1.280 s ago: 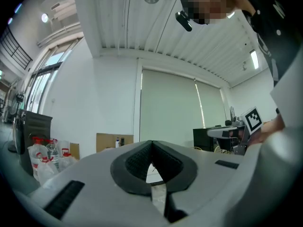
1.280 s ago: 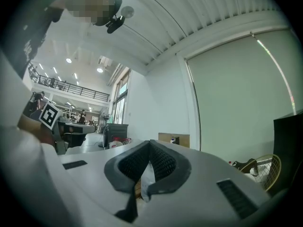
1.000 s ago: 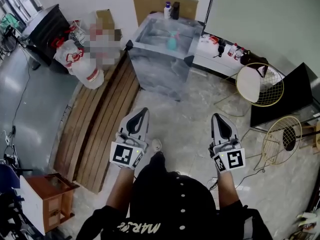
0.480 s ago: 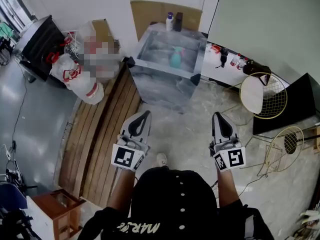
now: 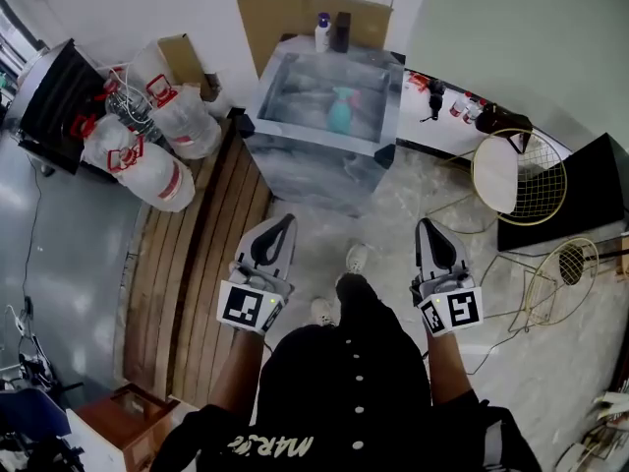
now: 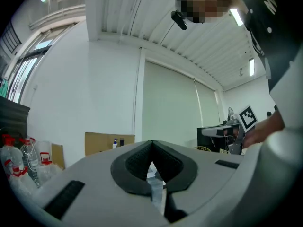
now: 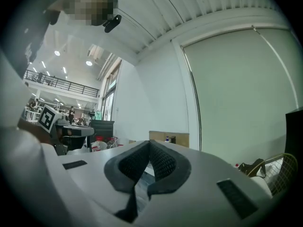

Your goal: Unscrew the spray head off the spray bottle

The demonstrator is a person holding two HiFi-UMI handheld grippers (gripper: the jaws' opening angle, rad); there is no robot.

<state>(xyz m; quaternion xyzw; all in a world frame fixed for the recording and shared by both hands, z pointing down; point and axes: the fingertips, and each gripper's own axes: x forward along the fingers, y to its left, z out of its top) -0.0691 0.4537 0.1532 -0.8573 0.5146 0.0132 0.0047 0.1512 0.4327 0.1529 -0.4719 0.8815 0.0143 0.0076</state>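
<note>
Spray bottle [image 5: 340,114] on table [image 5: 310,170] ahead, w/ bags [image 5: 157,165] & planks [image 5: 201,273] to its L.

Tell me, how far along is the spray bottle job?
Nothing looks done: the teal spray bottle stands on the table, apparently untouched. In hand: nothing; the left gripper and right gripper are shut, empty, short of the table. Left: reach it, grip it, all the unscrewing.

White lettering [image 5: 278,447] is carried on the person's black top [image 5: 344,401]; only "MAR" can be made out, the rest being unclear. Red print is seen on the white bags [image 5: 147,165], but it is too small to be read.
</note>
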